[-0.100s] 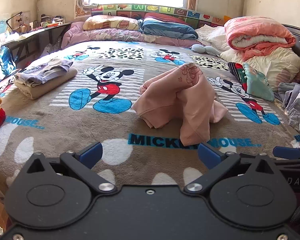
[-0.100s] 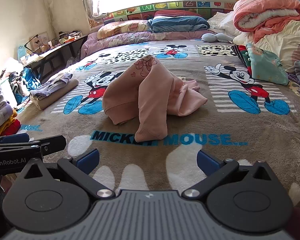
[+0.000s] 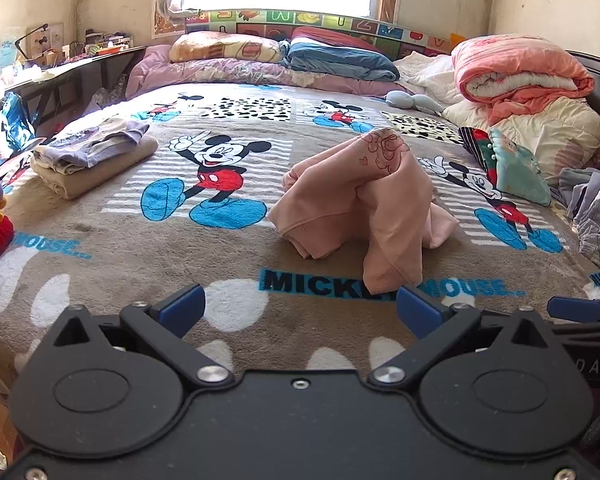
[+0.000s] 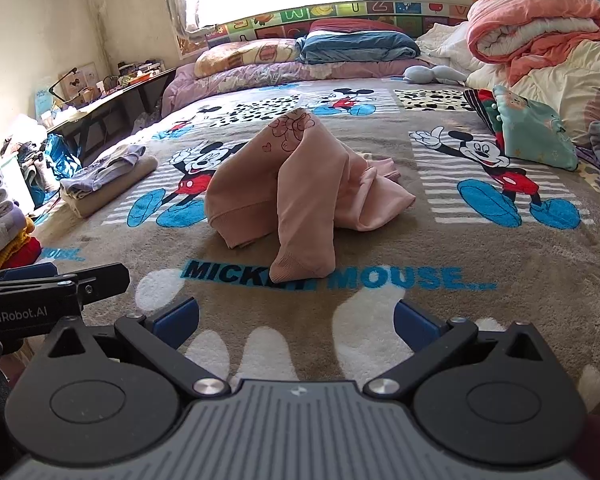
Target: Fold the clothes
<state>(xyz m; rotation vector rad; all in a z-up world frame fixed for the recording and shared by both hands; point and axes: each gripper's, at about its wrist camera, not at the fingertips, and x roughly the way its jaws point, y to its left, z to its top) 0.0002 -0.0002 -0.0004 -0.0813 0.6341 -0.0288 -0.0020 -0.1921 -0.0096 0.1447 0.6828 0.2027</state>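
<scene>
**Both grippers wide, pink garment heaped mid-bed**

Grippers first: we have the left gripper (image 3: 300, 312) spread as wide as it goes, blue pads far apart, nothing between them, hovering over the near edge of the bed (image 3: 120, 256). Our right gripper (image 4: 296, 316) matches it, jaws fully apart and empty, also above the near edge; in the left wrist view one of its blue fingertips (image 3: 576, 309) pokes in at the right, just beside us.

Now down the sizes. We're looking across the big Mickey Mouse blanket (image 4: 440, 240) that covers the bed. At the far right corner sits a rolled coral quilt (image 3: 520, 72) on a cream duvet (image 3: 556, 136). Along the far edge we see pillows, a blue one (image 3: 340, 60) beside a patterned one (image 3: 224, 48).

And there's our task piece: the pink garment (image 3: 356, 200), crumpled into a raised heap around the middle of the bed, a little toward the near edge, one cuffed sleeve (image 4: 304, 248) draping down onto the blanket's blue lettering. It's apart from both grippers.

By the left edge we spot a folded stack (image 3: 88, 156), lilac on beige. Near the right edge lies a teal cushion (image 3: 520, 172), with loose grey clothes (image 3: 596, 216) just past it.
</scene>
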